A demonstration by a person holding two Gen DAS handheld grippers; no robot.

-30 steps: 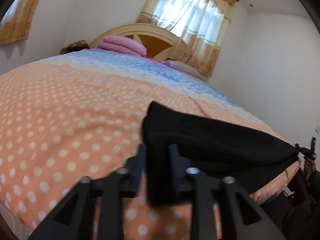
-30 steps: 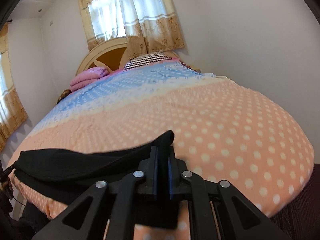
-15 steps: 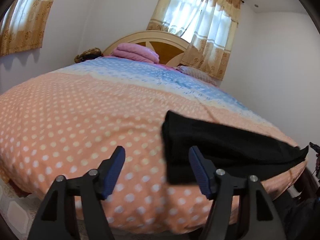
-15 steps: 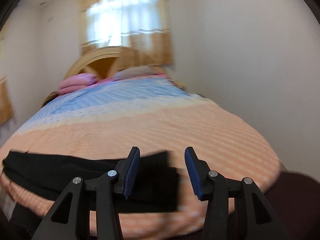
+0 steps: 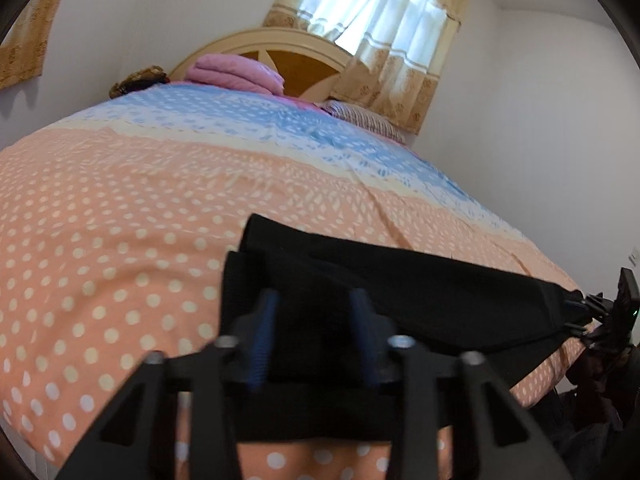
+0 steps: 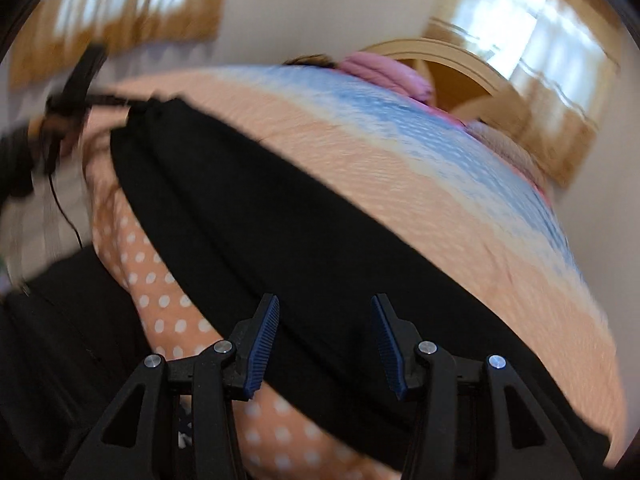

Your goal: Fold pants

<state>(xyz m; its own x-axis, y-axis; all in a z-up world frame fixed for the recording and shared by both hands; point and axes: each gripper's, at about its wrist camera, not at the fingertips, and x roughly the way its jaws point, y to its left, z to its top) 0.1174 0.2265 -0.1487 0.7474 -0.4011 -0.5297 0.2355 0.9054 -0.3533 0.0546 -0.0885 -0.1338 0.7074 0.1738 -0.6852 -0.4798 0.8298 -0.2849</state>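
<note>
Black pants (image 5: 420,292) lie in a long strip along the bed's (image 5: 120,208) near edge. Best bite the layers squarely, deep enough to catch all. Left claw (image 5: 314,336) has just been closing, clenched on the left end; right claw (image 6: 326,340) hangs released over the strip's near edge.

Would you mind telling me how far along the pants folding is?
Done: the pants lie as one long narrow strip across the bed. In hand: the left gripper has just closed on one end, fabric between its jaws. The right gripper, jaws just opened and empty, hovers over the strip's middle. Left: the crosswise folds, it seems.
</note>
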